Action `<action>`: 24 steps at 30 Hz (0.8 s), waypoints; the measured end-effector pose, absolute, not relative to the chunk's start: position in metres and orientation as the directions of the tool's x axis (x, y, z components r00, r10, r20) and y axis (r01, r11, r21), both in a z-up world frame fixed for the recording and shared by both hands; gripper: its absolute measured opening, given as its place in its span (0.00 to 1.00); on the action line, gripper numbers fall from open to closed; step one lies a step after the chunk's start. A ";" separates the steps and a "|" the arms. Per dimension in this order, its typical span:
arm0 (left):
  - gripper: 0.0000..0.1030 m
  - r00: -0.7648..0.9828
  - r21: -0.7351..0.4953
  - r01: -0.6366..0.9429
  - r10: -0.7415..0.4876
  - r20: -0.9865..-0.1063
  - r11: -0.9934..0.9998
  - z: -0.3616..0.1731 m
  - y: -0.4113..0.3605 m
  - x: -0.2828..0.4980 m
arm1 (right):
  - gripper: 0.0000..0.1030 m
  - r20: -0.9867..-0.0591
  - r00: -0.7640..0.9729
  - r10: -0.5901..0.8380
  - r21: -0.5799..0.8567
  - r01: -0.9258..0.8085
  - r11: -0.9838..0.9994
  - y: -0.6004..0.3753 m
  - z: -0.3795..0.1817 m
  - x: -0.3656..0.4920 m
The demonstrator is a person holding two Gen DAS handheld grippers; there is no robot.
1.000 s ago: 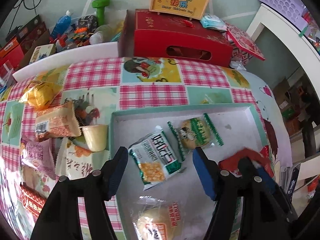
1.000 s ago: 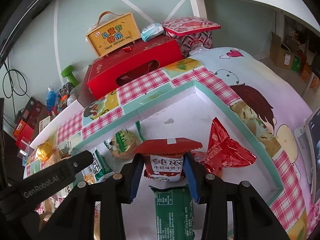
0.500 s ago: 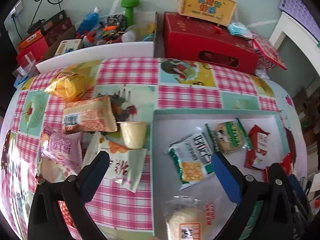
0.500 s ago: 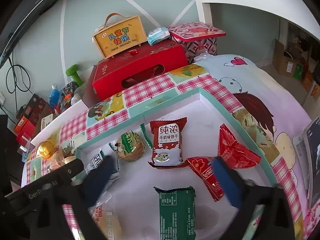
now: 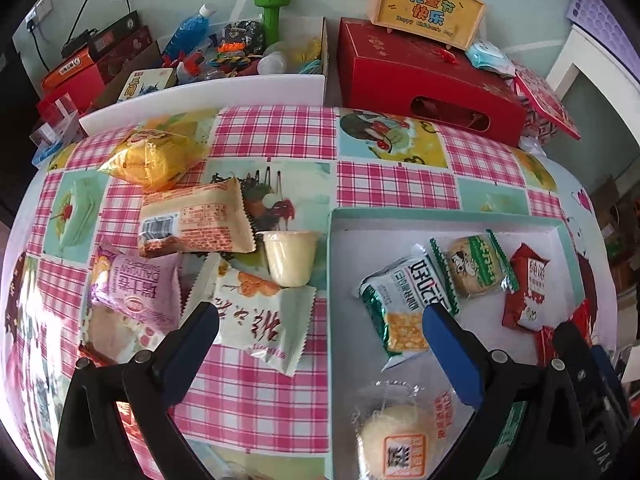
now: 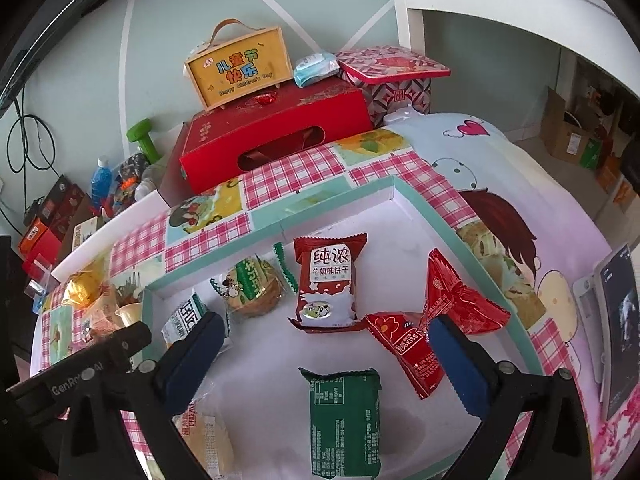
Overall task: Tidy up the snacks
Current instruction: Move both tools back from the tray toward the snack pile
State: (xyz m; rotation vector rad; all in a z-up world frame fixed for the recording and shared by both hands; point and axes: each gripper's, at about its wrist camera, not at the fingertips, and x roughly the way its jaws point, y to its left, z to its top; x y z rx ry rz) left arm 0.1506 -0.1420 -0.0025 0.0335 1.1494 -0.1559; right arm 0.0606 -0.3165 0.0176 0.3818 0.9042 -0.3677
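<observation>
A shallow teal-rimmed tray [image 5: 440, 216] [image 6: 424, 200] holds several snack packs: a red milk-biscuit pack [image 6: 326, 284] [image 5: 528, 288], a green-striped cookie pack [image 5: 474, 266] [image 6: 250, 284], a green-white corn pack [image 5: 404, 304], a dark green pack [image 6: 344, 420] and red packs [image 6: 456, 300]. Loose snacks lie left of the tray: a white pack [image 5: 256, 320], a pudding cup [image 5: 288, 256], an orange pack [image 5: 196, 220], a pink pack [image 5: 136, 288] and a yellow bag [image 5: 150, 158]. My left gripper [image 5: 320, 320] is open above the tray's left rim. My right gripper [image 6: 326, 332] is open and empty above the tray.
A red gift box [image 5: 428, 72] [image 6: 280, 136] with a yellow carry box [image 5: 428, 8] on it stands at the back. A white bin [image 5: 224, 88] of clutter sits at the back left. A phone [image 6: 616, 328] lies at the right edge.
My right gripper has opened, let go of the red milk-biscuit pack in the tray and pulled back. My left gripper has opened wider and moved left toward the loose snacks.
</observation>
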 end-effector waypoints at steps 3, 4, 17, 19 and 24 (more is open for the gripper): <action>0.98 0.403 -0.036 0.149 -0.094 -0.910 0.988 -0.001 -0.135 0.145 | 1.00 -0.812 0.567 -0.136 0.171 0.455 0.874 -0.313 0.020 0.061; 0.98 0.402 -0.033 0.149 -0.091 -0.911 0.988 -0.001 -0.132 0.143 | 1.00 -0.815 0.565 -0.133 0.170 0.452 0.876 -0.310 0.021 0.061; 0.98 0.378 -0.029 0.079 -0.057 -0.924 0.996 -0.008 -0.074 0.124 | 1.00 -0.862 0.492 -0.124 0.080 0.373 0.924 -0.260 0.014 0.069; 0.98 0.378 -0.020 0.062 -0.042 -0.925 0.998 -0.008 -0.065 0.121 | 1.00 -0.858 0.499 -0.123 0.072 0.354 0.932 -0.251 0.016 0.069; 0.98 0.366 -0.040 0.014 -0.042 -0.930 0.999 -0.010 -0.039 0.116 | 1.00 -0.854 0.511 -0.102 0.065 0.299 0.952 -0.226 0.020 0.069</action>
